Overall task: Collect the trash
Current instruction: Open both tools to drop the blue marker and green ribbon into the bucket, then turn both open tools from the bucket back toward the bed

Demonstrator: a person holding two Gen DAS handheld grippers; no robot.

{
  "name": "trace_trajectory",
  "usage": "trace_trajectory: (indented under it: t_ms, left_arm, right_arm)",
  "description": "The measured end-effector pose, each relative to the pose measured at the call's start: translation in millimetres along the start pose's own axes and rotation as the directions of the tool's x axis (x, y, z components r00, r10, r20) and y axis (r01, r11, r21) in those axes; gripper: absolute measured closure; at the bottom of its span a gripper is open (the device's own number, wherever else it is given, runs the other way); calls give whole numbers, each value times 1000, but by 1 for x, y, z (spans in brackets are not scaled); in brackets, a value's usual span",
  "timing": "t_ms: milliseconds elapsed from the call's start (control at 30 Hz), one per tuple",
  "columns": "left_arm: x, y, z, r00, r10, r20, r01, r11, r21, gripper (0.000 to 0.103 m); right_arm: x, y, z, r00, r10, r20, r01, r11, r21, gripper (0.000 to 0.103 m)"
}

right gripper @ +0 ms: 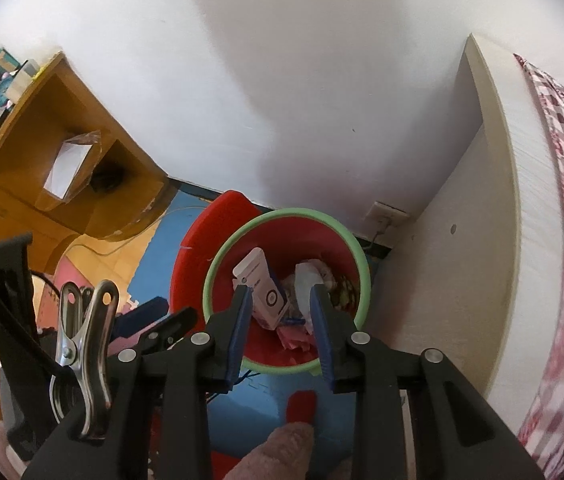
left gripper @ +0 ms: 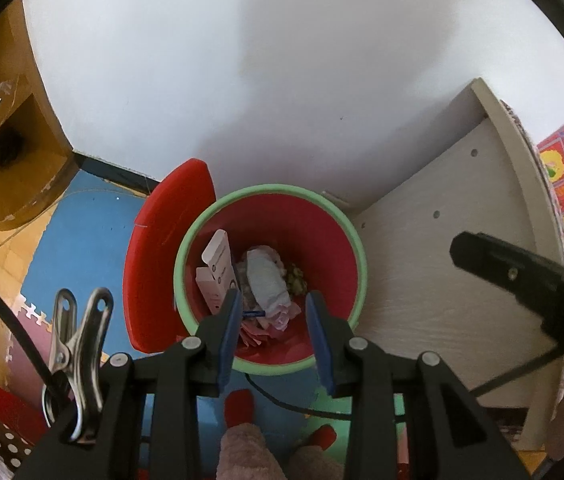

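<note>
A red bin with a green rim (left gripper: 266,192) stands on the floor, its red lid (left gripper: 162,260) tipped up at the left. Inside lie a white carton (left gripper: 218,272), a crumpled white tissue (left gripper: 268,280) and pink paper scraps (left gripper: 258,330). My left gripper (left gripper: 274,312) hangs over the bin's near side, open, with nothing between its blue pads. In the right wrist view my right gripper (right gripper: 280,300) is also open and empty above the same bin rim (right gripper: 294,213), with the carton (right gripper: 266,292) below it. The left gripper's fingers (right gripper: 174,322) show at the lower left there.
A pale board cabinet side (left gripper: 442,240) stands close on the bin's right, a white wall behind it. A wooden shelf unit (right gripper: 62,168) sits to the left. Blue foam mat (left gripper: 82,240) covers the floor. A person's red-socked foot (left gripper: 238,404) is just in front of the bin.
</note>
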State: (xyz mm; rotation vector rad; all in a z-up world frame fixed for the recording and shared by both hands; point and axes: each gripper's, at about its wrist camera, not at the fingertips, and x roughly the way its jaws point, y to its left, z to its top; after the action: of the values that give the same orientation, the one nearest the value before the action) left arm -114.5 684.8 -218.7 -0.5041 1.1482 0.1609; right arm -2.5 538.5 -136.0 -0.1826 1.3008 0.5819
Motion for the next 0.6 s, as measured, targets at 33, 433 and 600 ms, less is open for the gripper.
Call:
trace_trajectory:
  t_ms: [33,433,600]
  left_arm:
    - [-3,-1,0,1000,1,3,-1,1000,3,69]
    - [-51,-21,-14,999,20,49,-22,999,46,69]
    - [-71,-32,-22,997,37,68,-42,997,66,69]
  right_arm:
    - [-4,1,-3,1000,2,4,-2,1000,-5,72]
    - [-53,5,-39,998,43,41,-41,998,-42,71]
    - [-77,3,-50,995,61,77,-57,997,-50,71]
